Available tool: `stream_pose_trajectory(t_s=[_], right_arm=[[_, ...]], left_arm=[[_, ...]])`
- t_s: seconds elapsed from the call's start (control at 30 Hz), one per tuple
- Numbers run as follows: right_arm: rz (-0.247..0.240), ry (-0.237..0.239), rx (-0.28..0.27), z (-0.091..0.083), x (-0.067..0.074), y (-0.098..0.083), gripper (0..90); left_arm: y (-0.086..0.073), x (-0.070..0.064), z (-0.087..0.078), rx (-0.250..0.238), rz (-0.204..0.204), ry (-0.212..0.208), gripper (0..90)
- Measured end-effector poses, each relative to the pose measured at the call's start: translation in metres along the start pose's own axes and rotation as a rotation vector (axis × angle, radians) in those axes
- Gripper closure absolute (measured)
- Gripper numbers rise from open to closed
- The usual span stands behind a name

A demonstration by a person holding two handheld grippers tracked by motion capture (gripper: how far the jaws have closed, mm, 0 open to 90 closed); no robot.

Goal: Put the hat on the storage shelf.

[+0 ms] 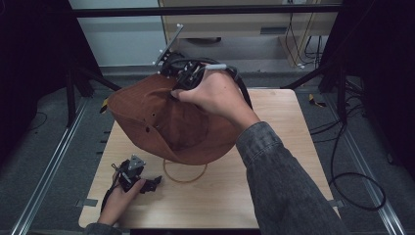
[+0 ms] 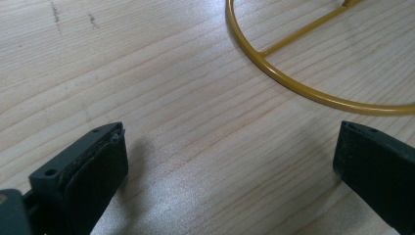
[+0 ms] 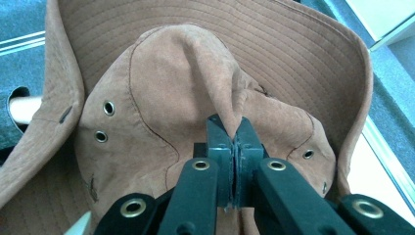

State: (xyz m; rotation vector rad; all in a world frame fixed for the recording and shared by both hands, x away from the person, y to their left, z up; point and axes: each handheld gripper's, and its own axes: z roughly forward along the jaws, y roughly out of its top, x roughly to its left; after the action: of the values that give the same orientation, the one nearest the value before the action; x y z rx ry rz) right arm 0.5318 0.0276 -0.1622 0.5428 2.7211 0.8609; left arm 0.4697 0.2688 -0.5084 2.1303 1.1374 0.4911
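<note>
Hat: a brown bucket hat [image 1: 166,120] hangs above the middle of the tabletop [image 1: 274,171], lifted clear of the wood, brim spread wide toward the left and near side
Right tongs: the right tongs [image 3: 234,134] are closed on a pinched fold of the hat's crown [image 3: 210,73], the fabric rising in a ridge from between the two jaws; in the high view they sit at the far top of the hat [image 1: 188,78], held by the right hand [image 1: 215,95]
Left tongs: the left tongs [image 2: 230,161] are open, jaws wide apart, holding nothing, low over bare wood at the near left of the tabletop, in the left hand [image 1: 117,198]
Stand: a yellow wire ring [image 2: 293,83] lies on the tabletop just beyond the left tongs and below the hanging hat
</note>
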Motion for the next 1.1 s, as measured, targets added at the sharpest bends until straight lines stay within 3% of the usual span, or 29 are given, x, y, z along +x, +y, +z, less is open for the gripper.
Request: stream_pose_trajectory(t_s=[1.1], right_arm=[[0.015, 0.037, 0.012, 0.024, 0.001, -0.018, 87.9]], left_arm=[[0.000, 0.000, 0.000, -0.001, -0.001, -0.001, 0.0]])
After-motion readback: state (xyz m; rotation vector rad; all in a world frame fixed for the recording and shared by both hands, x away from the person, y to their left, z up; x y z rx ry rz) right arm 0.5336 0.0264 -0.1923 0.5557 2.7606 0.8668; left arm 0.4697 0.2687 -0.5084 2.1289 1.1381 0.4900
